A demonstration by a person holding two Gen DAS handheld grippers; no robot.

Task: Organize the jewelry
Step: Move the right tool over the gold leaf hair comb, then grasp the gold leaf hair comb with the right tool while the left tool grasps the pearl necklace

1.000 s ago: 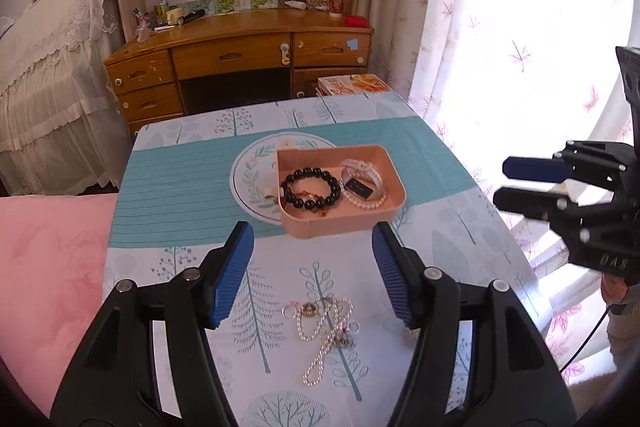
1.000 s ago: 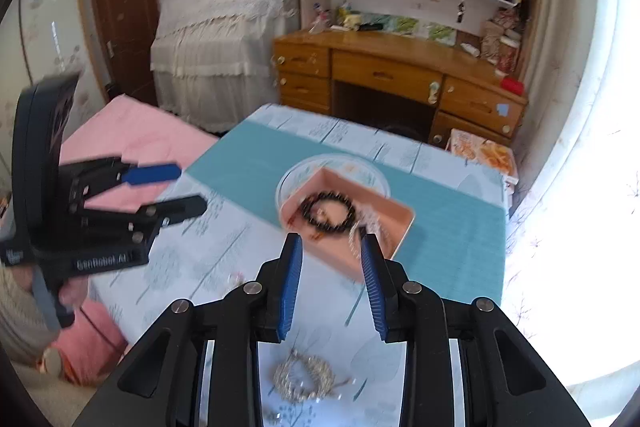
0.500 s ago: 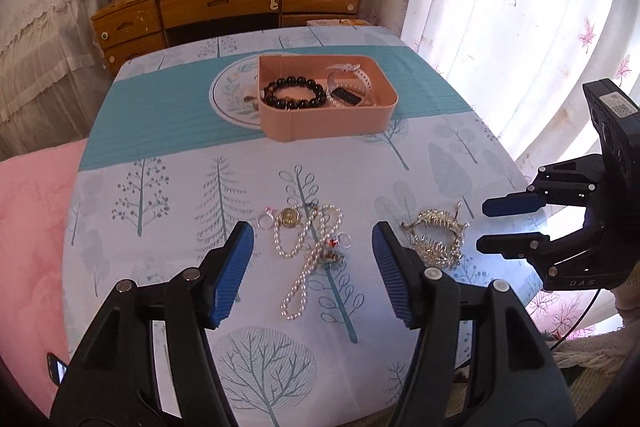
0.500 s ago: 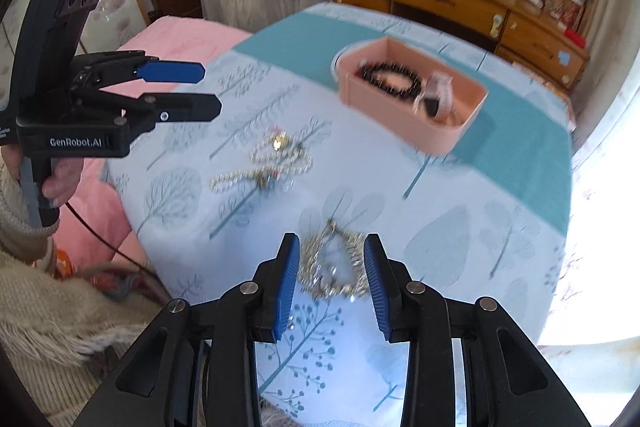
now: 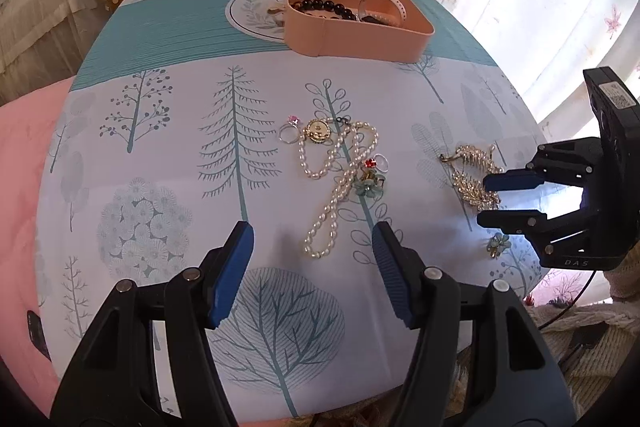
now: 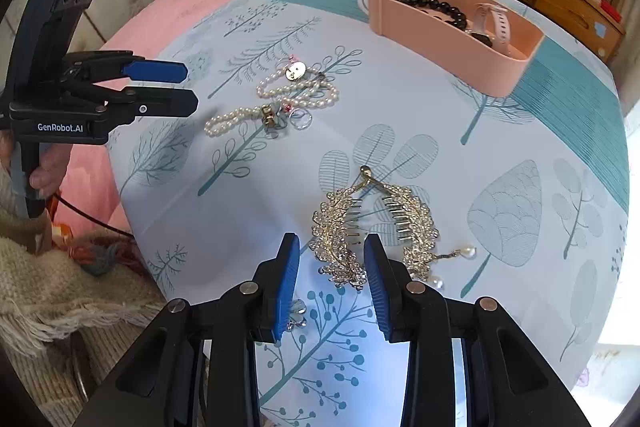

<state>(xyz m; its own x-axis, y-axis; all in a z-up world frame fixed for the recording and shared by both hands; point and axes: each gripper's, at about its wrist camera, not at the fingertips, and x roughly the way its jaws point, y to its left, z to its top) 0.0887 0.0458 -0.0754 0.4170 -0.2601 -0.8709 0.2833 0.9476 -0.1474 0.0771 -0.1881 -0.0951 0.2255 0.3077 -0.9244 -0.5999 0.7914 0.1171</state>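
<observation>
Left gripper (image 5: pixel 312 267): my jaws stand released above the pearl necklace (image 5: pixel 340 179) on the worktop (image 5: pixel 160 167).
Right gripper (image 6: pixel 331 277): my jaws are parted, empty, over the gold hair comb (image 6: pixel 372 231).
Tray (image 6: pixel 452 39): well apart, already holding a bead bracelet.
Risk: the necklace tangles with rings and could drag them; the comb's teeth may slip sideways.

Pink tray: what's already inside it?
In the pink tray lie a black bead bracelet and a pale pink watch. The near wall hides part of the floor, so anything small lying there cannot be seen.
</observation>
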